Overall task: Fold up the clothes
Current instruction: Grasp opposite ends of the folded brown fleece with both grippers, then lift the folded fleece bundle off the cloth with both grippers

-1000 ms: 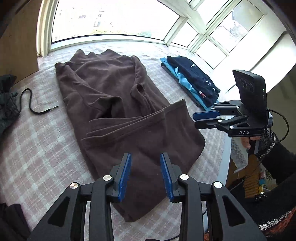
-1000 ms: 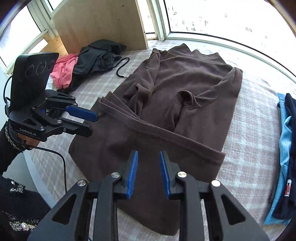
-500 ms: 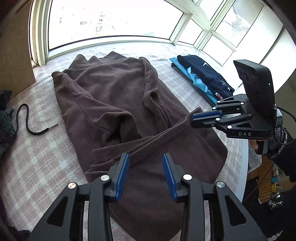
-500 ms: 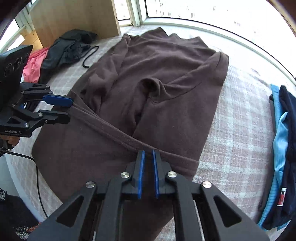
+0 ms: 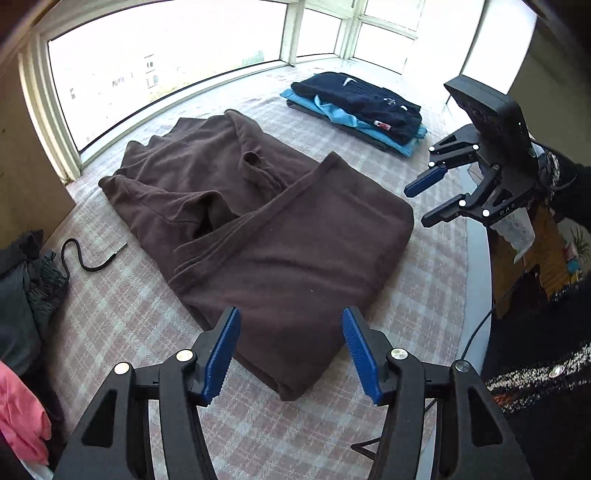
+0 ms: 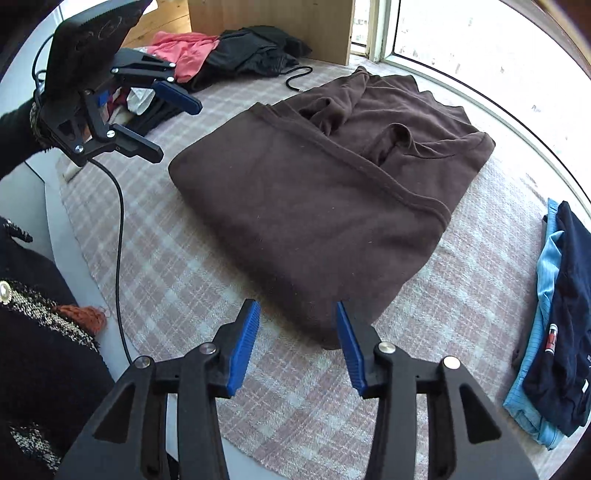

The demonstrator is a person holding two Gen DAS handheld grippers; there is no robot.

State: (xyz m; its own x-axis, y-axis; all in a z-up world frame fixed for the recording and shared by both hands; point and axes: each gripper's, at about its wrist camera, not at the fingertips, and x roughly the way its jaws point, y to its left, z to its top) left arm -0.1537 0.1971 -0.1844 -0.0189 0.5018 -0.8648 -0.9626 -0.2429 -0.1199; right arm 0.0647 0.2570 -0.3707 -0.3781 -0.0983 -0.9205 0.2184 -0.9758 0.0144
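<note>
Sweater (image 5: pixel 280 236) lies folded at twelve o'clock of my left gripper (image 5: pixel 291 354) and right gripper (image 6: pixel 297 343), both spread apart, empty.

bright daylight through a curved bay window (image 5: pixel 166 74) with pale frames; wooden panel (image 6: pixel 273 22) at one end; pink-and-white checked cloth (image 6: pixel 184 266) covers the surface.

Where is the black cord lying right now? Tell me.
In the left wrist view the black cord lies on the checked cloth, left of the brown garment, beside the dark clothes pile.
</note>
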